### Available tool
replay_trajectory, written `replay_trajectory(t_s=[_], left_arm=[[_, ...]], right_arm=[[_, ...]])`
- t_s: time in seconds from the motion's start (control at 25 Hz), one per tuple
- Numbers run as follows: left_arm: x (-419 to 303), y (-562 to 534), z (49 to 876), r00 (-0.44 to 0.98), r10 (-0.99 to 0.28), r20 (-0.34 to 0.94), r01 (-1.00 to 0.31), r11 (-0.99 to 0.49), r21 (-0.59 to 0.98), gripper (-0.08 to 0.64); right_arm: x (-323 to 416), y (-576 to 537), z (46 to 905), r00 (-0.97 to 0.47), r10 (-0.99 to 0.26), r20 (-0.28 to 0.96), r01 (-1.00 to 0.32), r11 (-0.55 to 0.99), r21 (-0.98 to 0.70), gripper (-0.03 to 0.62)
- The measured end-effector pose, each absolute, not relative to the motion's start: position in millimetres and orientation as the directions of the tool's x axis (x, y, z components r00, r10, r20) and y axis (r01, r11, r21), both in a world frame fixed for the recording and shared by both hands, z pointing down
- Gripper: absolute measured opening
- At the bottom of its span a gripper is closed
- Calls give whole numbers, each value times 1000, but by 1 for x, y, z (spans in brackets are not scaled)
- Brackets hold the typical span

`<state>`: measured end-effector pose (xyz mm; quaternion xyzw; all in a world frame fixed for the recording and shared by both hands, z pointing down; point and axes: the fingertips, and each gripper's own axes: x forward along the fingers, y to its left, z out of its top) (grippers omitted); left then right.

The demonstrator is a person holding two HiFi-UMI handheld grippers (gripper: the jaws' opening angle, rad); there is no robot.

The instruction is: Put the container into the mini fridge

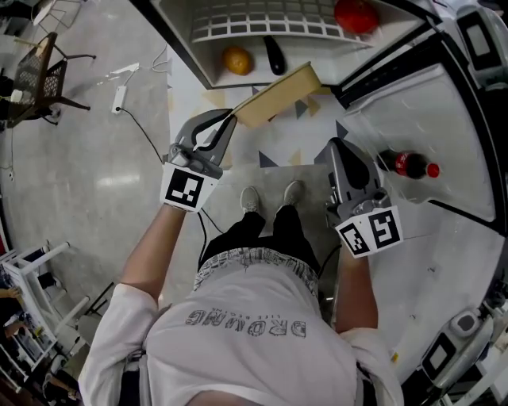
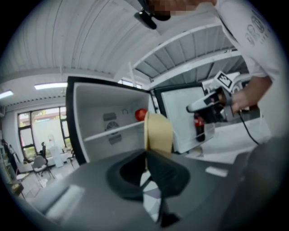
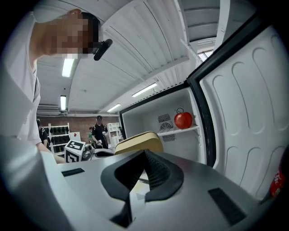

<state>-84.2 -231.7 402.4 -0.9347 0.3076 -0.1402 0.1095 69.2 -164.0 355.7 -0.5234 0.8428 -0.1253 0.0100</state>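
A red round fruit (image 1: 355, 14) with a dark stalk sits well apart from an orange (image 1: 237, 59), which lies just beside a black elongated object (image 1: 274, 54). A dark soda bottle (image 1: 406, 165) has a red cap and a red label. On the grey floor (image 1: 95, 182) a dark chair (image 1: 38, 79) stands near a white power strip (image 1: 120, 98), and a black cable (image 1: 147, 133) runs past it. Far off, a person in dark clothes (image 3: 99, 130) stands by white shelving (image 3: 56, 135) under long ceiling lights (image 3: 68, 66).
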Motion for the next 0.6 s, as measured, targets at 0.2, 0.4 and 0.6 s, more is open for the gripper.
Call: replay_trajectory(t_s=[0.2, 0.4, 0.6], left_arm=[[-58, -257, 423, 737, -628, 248, -543, -770, -336, 15], [-32, -277, 444, 700, -648, 301, -536, -755, -378, 15], [-12, -298, 458, 653, -680, 332, -544, -727, -419, 15]], right_arm=[[85, -179, 369, -489, -865, 113, -857, 452, -248, 0], [101, -194, 384, -526, -843, 112, -832, 483, -274, 0], [112, -205, 394, -554, -825, 109, -813, 508, -285, 0]])
